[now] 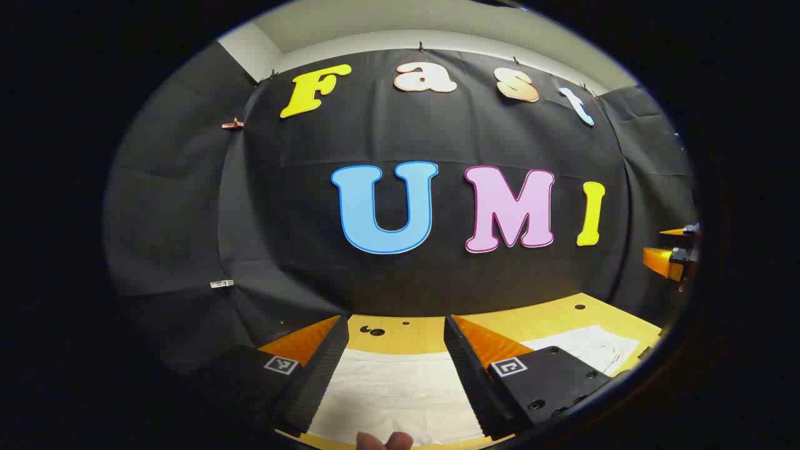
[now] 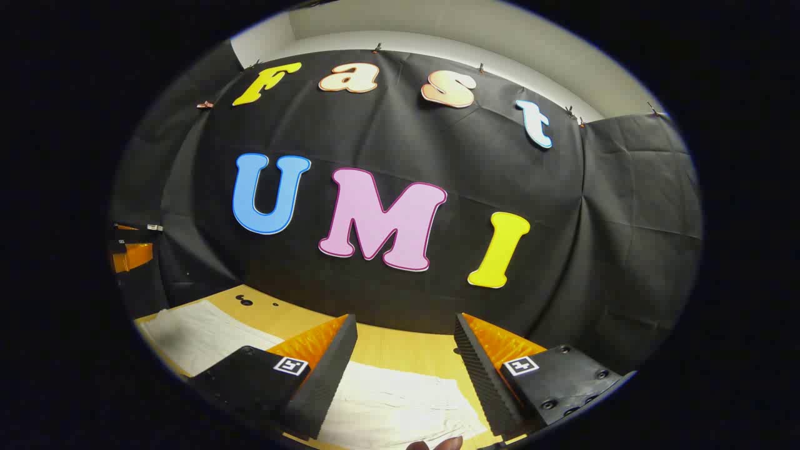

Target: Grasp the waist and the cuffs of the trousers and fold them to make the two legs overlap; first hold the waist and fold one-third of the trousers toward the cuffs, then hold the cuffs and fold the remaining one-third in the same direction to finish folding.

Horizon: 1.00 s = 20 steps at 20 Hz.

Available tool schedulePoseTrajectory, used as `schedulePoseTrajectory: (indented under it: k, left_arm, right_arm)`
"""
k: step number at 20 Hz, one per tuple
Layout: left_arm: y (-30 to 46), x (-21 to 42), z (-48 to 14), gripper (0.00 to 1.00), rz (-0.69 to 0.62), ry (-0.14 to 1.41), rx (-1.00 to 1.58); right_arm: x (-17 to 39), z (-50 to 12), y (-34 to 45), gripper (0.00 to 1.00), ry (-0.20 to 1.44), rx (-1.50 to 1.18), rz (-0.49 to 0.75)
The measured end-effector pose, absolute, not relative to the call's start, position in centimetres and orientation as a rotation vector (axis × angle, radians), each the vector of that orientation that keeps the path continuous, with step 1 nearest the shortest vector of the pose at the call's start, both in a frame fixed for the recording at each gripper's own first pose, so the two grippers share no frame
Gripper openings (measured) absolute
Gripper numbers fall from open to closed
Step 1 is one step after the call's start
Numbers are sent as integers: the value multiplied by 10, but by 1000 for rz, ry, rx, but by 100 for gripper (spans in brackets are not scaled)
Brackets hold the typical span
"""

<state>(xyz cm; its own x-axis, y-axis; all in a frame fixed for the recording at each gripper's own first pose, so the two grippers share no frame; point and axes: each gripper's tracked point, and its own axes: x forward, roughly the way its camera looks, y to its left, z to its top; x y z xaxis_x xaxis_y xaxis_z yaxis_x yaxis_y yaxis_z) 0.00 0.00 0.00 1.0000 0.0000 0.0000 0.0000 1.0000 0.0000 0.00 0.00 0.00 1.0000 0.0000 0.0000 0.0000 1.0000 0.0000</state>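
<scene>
Trousers (image 1: 400, 390) white, spread flat on a yellow wooden table (image 1: 537, 322), wrinkled cloth running sideways across both views. Left gripper view: cloth lies below and between the fingers of the left gripper (image 1: 396, 325), another stretch of it off to the right near the table edge. Right gripper view: trousers (image 2: 394, 403) again under the right gripper (image 2: 405, 322), the rest trailing away to the left across the tabletop (image 2: 400, 350). Table has a few small dark holes (image 1: 377, 331) near its far edge. Black cloth wall (image 1: 300, 206) right behind the table, folds and clips visible, pale room wall (image 1: 387, 25) above it.

Left gripper: jaws spread wide, nothing between them, raised above the cloth, not touching. Right gripper: jaws also wide apart, nothing held, above the trousers. Other gripper seen far right in left gripper view, and at far left edge in right gripper view, partly cut off. Fingertips of a hand (image 1: 384, 441) poke in at bottom edge of left gripper view; same in right gripper view, hand (image 2: 437, 444)
</scene>
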Motion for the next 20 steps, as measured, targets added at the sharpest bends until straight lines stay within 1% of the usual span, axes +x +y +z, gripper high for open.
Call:
schedulePoseTrajectory:
  k: [13,17,20]
  left_arm:
    - [1,-8,-11,95,-16,12,58]
    - [8,-11,-17,97,-19,16,119]
    - [19,-13,-28,97,-36,21,223]
  right_arm:
    - [-6,-3,5,97,7,-47,20]
    - [-7,-7,4,97,13,-82,25]
    - [-8,-16,-3,97,18,-171,34]
